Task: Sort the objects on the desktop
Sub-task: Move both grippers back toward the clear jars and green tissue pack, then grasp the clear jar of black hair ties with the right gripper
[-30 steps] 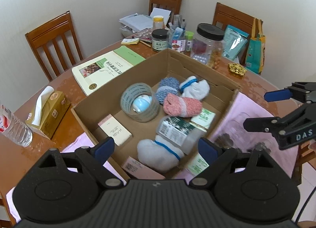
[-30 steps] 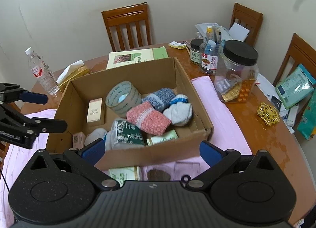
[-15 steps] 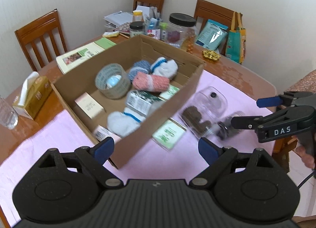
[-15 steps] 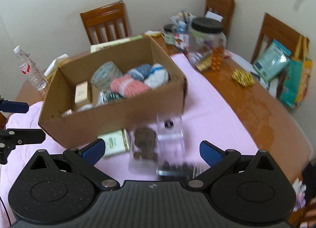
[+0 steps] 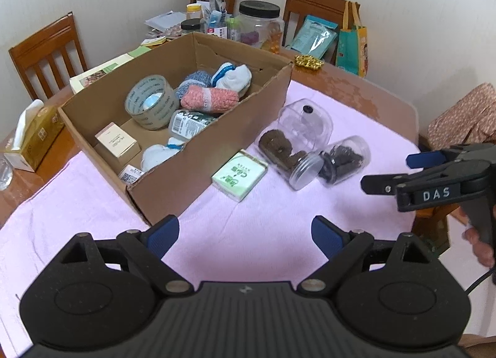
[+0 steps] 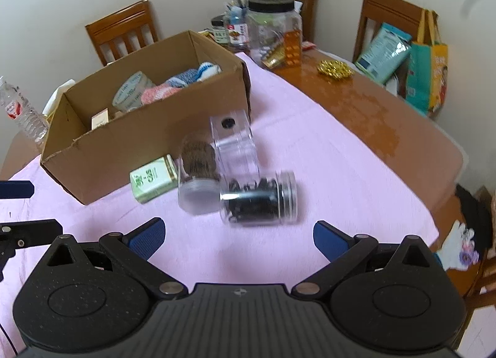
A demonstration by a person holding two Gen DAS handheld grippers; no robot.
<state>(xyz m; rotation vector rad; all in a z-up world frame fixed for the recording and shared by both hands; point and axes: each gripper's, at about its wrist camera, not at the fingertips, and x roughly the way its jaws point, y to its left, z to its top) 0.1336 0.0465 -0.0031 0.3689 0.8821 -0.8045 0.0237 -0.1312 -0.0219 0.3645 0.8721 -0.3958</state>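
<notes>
An open cardboard box [image 5: 198, 159] stands on a pink cloth [image 5: 248, 218]. In it lie a tape roll [image 5: 150, 105], rolled socks [image 5: 209, 99], a bottle and small cartons. In front of the box lie a green packet [image 5: 239, 175], a clear jar of brown pieces [image 5: 280, 148] and a small jar of dark pieces [image 5: 341, 161]. My left gripper [image 5: 245, 234] hangs open over the bare cloth. My right gripper [image 6: 238, 235] is open too, just short of the dark jar [image 6: 259, 203], and shows from the side [image 5: 386, 172] in the left wrist view.
Wooden chairs ring the table. At its far side stand a big black-lidded jar [image 5: 260, 23], small bottles and papers. A tissue box [image 5: 31, 138], a water bottle [image 6: 24, 110] and a book [image 5: 102, 69] lie left of the box. A green bag [image 5: 352, 45] leans at the right.
Both grippers have drawn back from above the box and sunk toward the near cloth. The jars and the green packet have come into view. Both stay open.
</notes>
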